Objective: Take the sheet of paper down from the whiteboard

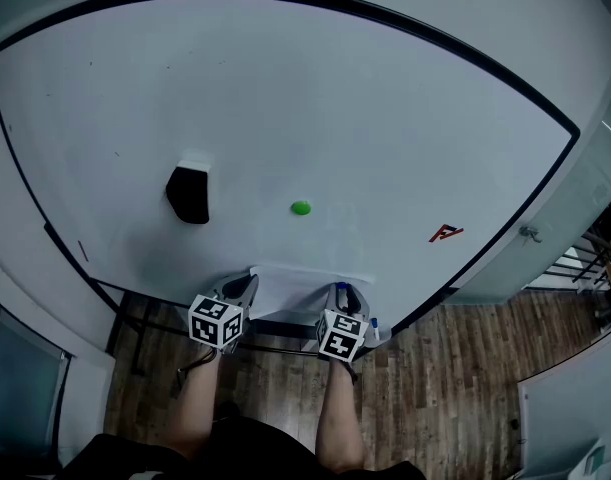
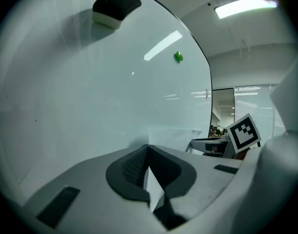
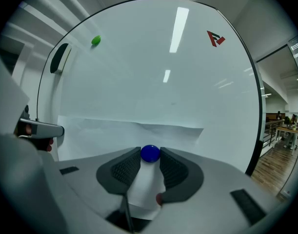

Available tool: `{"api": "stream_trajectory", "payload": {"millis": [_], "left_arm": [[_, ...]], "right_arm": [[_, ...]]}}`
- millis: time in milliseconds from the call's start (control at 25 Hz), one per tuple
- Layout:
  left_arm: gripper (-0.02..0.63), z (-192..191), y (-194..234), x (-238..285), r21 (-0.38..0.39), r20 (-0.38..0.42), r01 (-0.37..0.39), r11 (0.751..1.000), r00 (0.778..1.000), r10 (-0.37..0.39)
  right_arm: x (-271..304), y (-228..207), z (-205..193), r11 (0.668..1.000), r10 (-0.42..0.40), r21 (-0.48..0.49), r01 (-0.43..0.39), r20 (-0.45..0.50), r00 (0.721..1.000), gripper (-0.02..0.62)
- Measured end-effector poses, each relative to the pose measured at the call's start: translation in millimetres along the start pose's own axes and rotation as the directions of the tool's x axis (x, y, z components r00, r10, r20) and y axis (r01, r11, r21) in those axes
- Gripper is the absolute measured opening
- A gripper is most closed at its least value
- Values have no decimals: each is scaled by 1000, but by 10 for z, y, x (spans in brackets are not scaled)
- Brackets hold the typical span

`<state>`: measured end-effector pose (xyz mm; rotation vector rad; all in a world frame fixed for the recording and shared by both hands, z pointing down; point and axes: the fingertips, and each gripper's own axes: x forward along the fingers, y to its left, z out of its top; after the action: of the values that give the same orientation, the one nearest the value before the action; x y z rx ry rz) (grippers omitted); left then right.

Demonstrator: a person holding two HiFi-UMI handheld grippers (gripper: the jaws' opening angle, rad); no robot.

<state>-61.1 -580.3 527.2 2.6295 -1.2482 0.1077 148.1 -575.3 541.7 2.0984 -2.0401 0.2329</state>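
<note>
Large white whiteboard (image 1: 285, 98) with a black frame, mostly bare above. The white sheet of paper (image 1: 303, 286) lies flat at its bottom edge, with wooden floor (image 1: 455, 388) below. Left gripper (image 2: 149, 149) is clamped tight on the sheet's left side. Right gripper (image 3: 149, 156) jaws pinch a round blue magnet (image 3: 150, 152) sitting on the sheet's right part.

Location: an office. Indicators: a large wall-mounted whiteboard (image 1: 285, 108) carrying an eraser (image 1: 188, 195) and a green magnet (image 1: 301, 207); a strip ceiling light (image 2: 244, 6); a wood-pattern floor (image 1: 455, 388); desks (image 3: 287, 129) in the background.
</note>
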Motion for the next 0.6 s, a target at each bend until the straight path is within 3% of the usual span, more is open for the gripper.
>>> {"api": "stream_trajectory", "payload": {"millis": [600], "left_arm": [[21, 9, 143, -94, -11, 9, -57, 998, 998, 58]], "right_arm": [[-25, -37, 12, 1000, -1, 11, 1, -6, 1000, 135]]}}
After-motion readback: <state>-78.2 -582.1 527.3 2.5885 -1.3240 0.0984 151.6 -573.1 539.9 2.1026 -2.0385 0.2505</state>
